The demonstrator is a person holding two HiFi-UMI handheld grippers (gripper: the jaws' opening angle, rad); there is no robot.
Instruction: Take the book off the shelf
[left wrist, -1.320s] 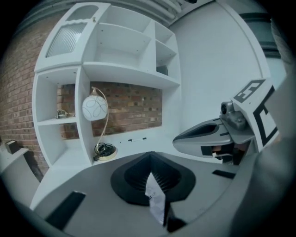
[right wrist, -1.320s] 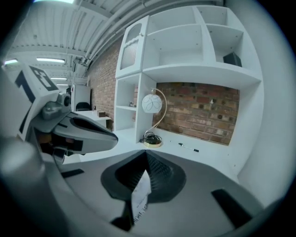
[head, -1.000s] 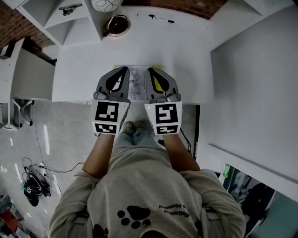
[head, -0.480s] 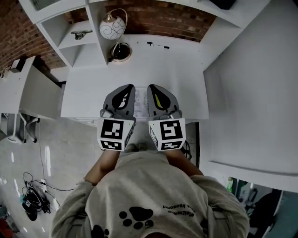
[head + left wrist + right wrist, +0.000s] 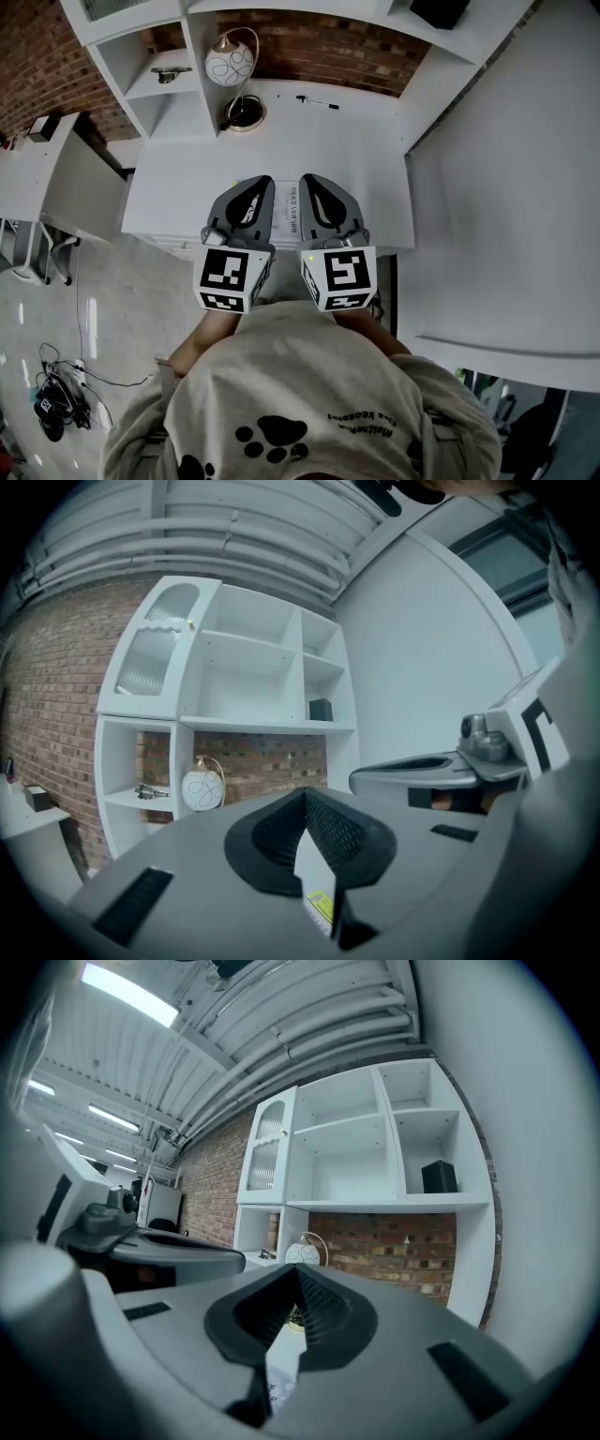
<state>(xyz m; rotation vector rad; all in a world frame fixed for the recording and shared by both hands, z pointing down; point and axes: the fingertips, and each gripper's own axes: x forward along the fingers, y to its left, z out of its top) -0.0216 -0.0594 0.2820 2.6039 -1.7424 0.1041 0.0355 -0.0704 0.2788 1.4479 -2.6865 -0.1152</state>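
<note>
1. Closest in: the person's grey sweatshirt (image 5: 300, 403) with a paw print fills the bottom of the head view, with both forearms reaching forward.
2. The left gripper (image 5: 259, 187) and right gripper (image 5: 309, 184) sit side by side above the front edge of the white surface (image 5: 347, 141). They're close together but not touching, and both point level toward the back wall.
3. Both sets of fingers are pressed together with nothing pinched in either. In each gripper view the dark pads meet at a point, and all you see under that is a thin sliver of white.
4. Between the two grippers a white printed sheet (image 5: 286, 202) lies flat on the surface, right at the front edge. The print's too small to read.
5. At the back left corner of the surface there's a round white lamp (image 5: 230, 66) with a swirl pattern, on a gold ring base.
6. A dark pen (image 5: 317, 101) lies along the back edge, just right of the lamp.
7. Behind all that is a white shelf unit (image 5: 141, 14) against a brick wall (image 5: 319, 47), and a small metal thing (image 5: 171, 72) sits in a low left compartment.
8. The book (image 5: 438, 1177) is dark and stands upright in the shelf's upper right compartment. It's above the surface and well apart from both grippers.
</note>
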